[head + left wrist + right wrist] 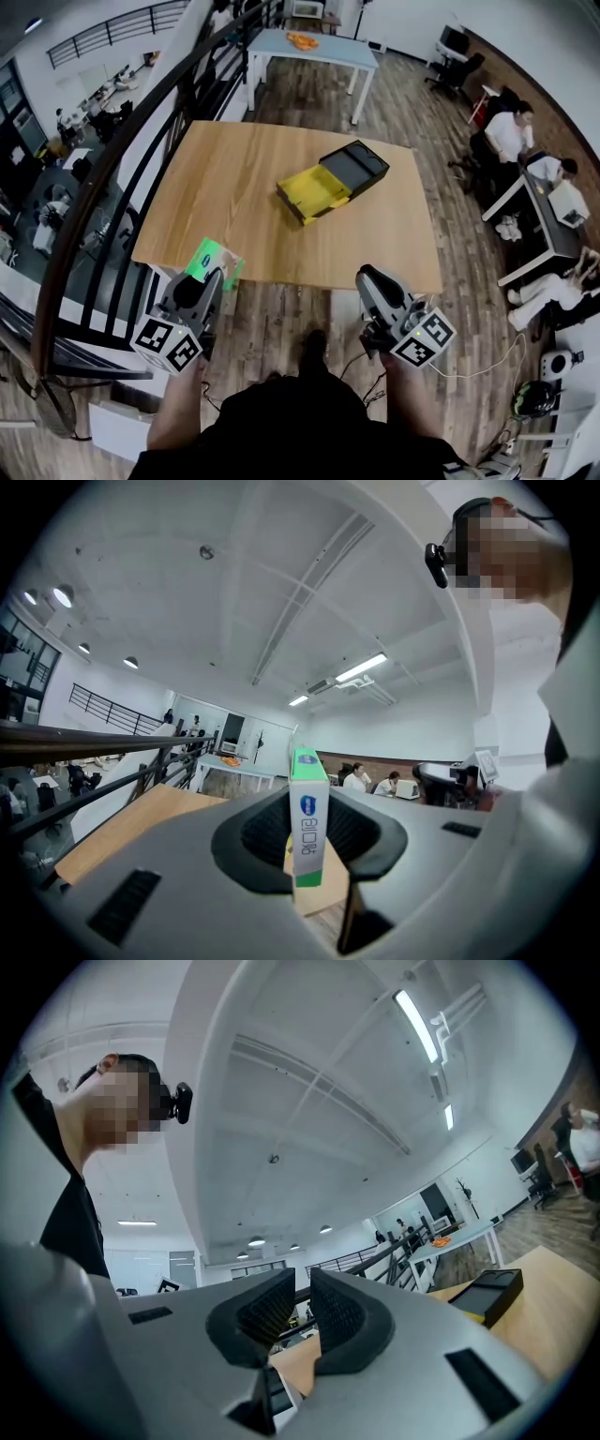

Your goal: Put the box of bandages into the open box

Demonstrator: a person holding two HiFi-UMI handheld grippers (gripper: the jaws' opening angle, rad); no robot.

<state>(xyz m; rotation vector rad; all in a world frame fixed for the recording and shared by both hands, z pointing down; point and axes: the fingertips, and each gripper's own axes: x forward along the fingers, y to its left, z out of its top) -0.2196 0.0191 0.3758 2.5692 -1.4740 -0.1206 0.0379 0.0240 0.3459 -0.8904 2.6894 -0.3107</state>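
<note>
My left gripper [210, 279] is shut on the box of bandages [215, 258], a slim green-and-white carton held over the near left corner of the wooden table [234, 187]. In the left gripper view the carton [307, 822] stands upright between the dark pads. The open box [315, 192], a yellow tray slid out of a black sleeve [357, 167], lies at the table's middle right, well beyond both grippers. My right gripper [367, 277] hangs off the table's near edge with its pads together and nothing between them [302, 1309]. The open box [489, 1290] shows at that view's right.
A dark curved railing [112, 187] runs along the left of the table, with a drop to a lower floor behind it. A pale table [314, 47] stands farther back. People sit at desks [548, 202] on the right. The floor is wooden planks.
</note>
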